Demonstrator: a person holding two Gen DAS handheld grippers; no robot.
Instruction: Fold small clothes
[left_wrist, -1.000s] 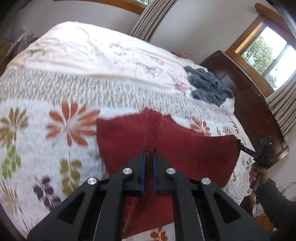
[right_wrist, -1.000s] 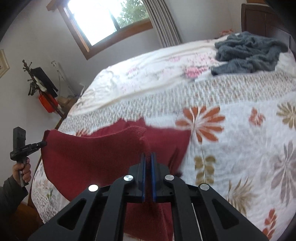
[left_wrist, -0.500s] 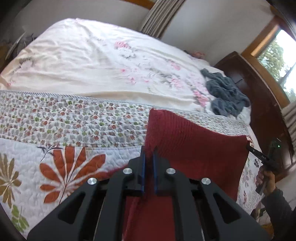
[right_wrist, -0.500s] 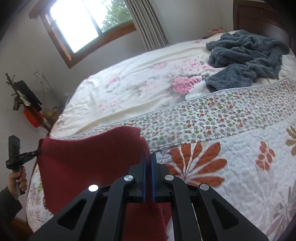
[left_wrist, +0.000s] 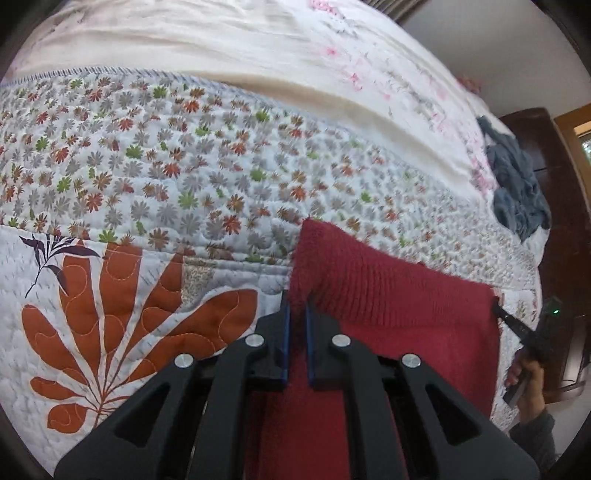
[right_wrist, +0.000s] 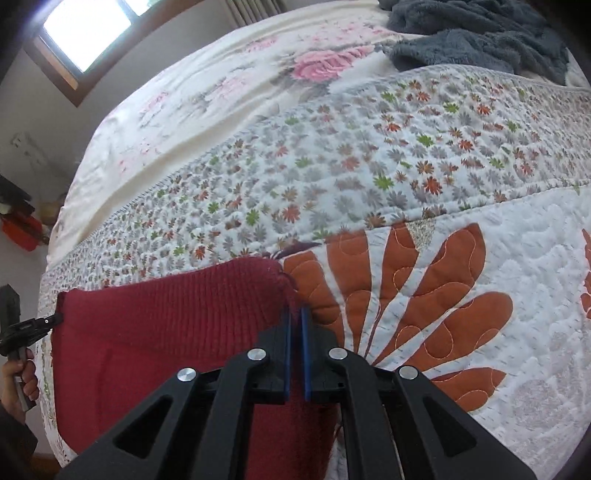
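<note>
At the lower centre of the left wrist view, our left gripper (left_wrist: 297, 314) is clamped on one top corner of the red knitted garment (left_wrist: 399, 306), stretched taut toward the right edge. Across in the right wrist view, our right gripper (right_wrist: 295, 317) pinches the other corner. We hold it over the floral quilt (left_wrist: 147, 192); a grey blanket (right_wrist: 480, 33) lies upper right.
</note>
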